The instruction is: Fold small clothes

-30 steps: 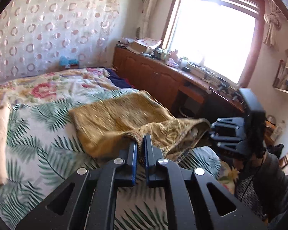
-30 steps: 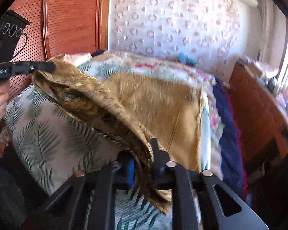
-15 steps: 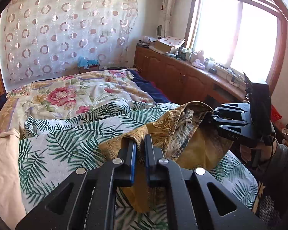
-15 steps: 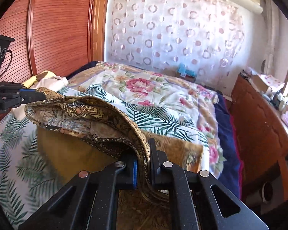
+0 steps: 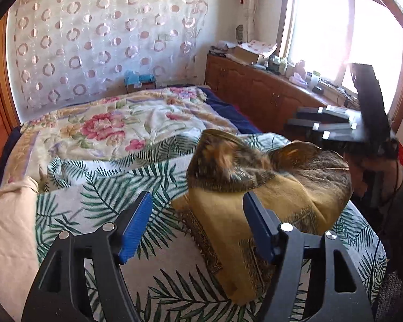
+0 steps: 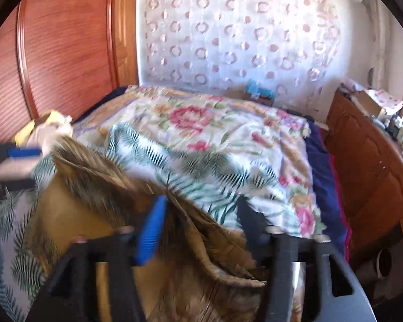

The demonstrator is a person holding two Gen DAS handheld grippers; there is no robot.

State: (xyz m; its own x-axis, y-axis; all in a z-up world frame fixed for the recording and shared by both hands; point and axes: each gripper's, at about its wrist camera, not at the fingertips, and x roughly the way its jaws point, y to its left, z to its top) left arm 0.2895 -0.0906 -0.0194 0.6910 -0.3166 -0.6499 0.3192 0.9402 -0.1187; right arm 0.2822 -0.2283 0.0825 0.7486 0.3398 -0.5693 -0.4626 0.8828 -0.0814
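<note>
A mustard-gold patterned garment (image 5: 255, 187) lies doubled over on the palm-leaf bedspread (image 5: 107, 196), its upper fold blurred and still dropping. My left gripper (image 5: 196, 222) is open, its blue-padded fingers (image 5: 135, 225) spread either side of the garment's near edge, holding nothing. My right gripper (image 6: 198, 222) is open too, with the garment (image 6: 94, 214) loose beneath and between its fingers. The right gripper also shows in the left wrist view (image 5: 335, 126), above the garment's right end. The left gripper shows blurred at the left edge of the right wrist view (image 6: 18, 161).
A floral quilt (image 5: 115, 123) covers the far half of the bed. A beige cloth (image 5: 5, 228) lies at the left edge. A wooden cabinet (image 5: 260, 91) with clutter runs under the window on the right. A wooden wardrobe (image 6: 53, 53) stands left.
Both grippers were shut on the garment's raised edge and have opened. The garment has dropped onto itself on the bed, folded over.
</note>
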